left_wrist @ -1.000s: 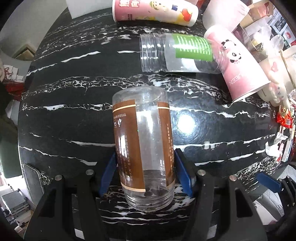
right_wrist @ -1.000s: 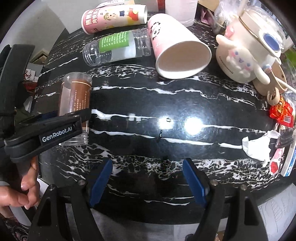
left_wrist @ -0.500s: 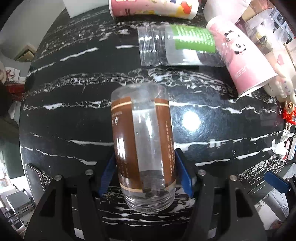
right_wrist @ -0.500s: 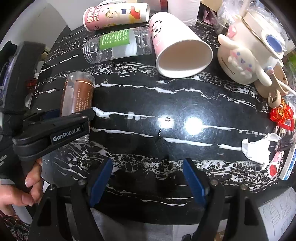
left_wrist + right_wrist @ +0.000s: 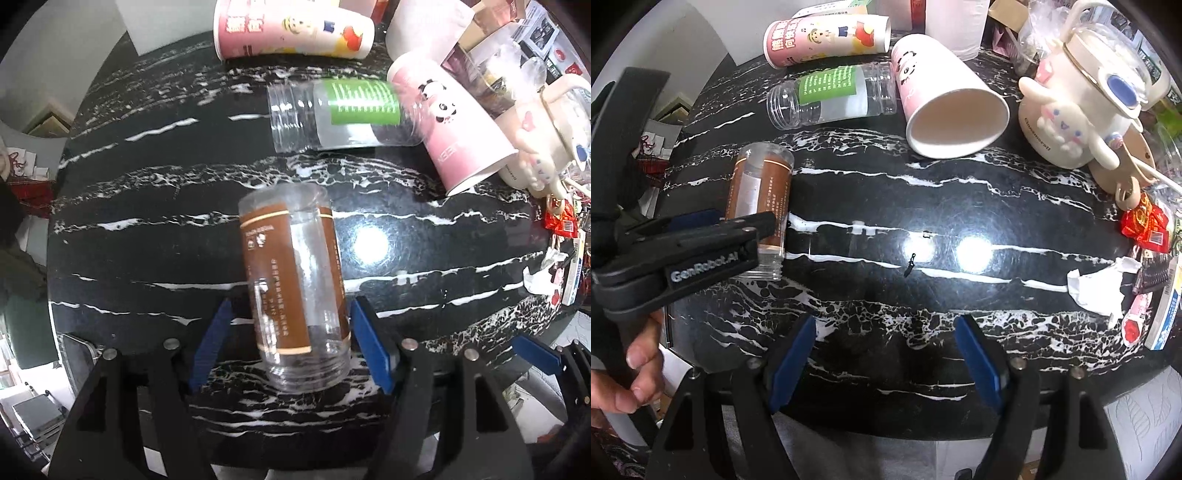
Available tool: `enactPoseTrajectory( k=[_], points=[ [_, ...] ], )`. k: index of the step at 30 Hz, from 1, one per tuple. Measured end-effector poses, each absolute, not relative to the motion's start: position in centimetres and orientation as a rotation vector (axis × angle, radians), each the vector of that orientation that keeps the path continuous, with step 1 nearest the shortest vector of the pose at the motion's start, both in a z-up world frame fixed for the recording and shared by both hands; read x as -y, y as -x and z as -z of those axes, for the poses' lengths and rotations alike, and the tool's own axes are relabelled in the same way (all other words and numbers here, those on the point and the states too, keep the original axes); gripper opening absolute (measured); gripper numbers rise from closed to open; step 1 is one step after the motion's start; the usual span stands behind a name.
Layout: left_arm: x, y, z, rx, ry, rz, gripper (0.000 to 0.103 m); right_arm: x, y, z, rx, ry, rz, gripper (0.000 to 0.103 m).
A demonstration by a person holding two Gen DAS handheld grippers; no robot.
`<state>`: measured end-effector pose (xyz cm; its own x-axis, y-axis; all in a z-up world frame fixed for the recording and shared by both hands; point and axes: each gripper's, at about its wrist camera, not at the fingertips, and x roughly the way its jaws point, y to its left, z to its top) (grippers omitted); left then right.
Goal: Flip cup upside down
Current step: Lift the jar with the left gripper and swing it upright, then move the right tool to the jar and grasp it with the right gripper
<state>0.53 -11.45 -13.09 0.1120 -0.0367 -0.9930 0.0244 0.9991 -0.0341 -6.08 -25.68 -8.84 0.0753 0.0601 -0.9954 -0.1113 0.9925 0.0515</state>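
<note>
A clear plastic cup with a brown label (image 5: 295,277) stands on the black marble table, its threaded mouth down on the surface and slightly tilted. My left gripper (image 5: 290,343) is open, one blue pad (image 5: 208,339) on each side of the cup's lower part, with a small gap on both sides. The cup also shows in the right wrist view (image 5: 759,206), partly behind the left gripper (image 5: 701,243). My right gripper (image 5: 886,358) is open and empty near the table's front edge.
A clear jar with a green label (image 5: 340,110), a pink panda paper cup (image 5: 450,114) and a pink cartoon paper cup (image 5: 291,33) lie on their sides at the back. A cream kettle (image 5: 1082,92) stands at the right, wrappers (image 5: 1145,225) beside it.
My left gripper's jaws have opened off the brown-label cup, which stays standing on the table. The left gripper has drawn back slightly. The right gripper has barely moved.
</note>
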Motion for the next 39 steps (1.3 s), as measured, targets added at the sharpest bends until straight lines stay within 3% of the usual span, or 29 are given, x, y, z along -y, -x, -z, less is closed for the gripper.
enactPoseTrajectory(
  k=[15, 39],
  points=[
    [7.2, 0.2, 6.5, -1.392, -0.058, 0.022, 0.066, 23.2, 5.6, 6.0, -1.428, 0.027, -0.157, 0.078],
    [-0.9, -0.6, 5.6, -1.418, -0.041, -0.057, 0.066, 17.4, 2.3, 6.4, -1.441, 0.018, -0.218, 0.078]
  ],
)
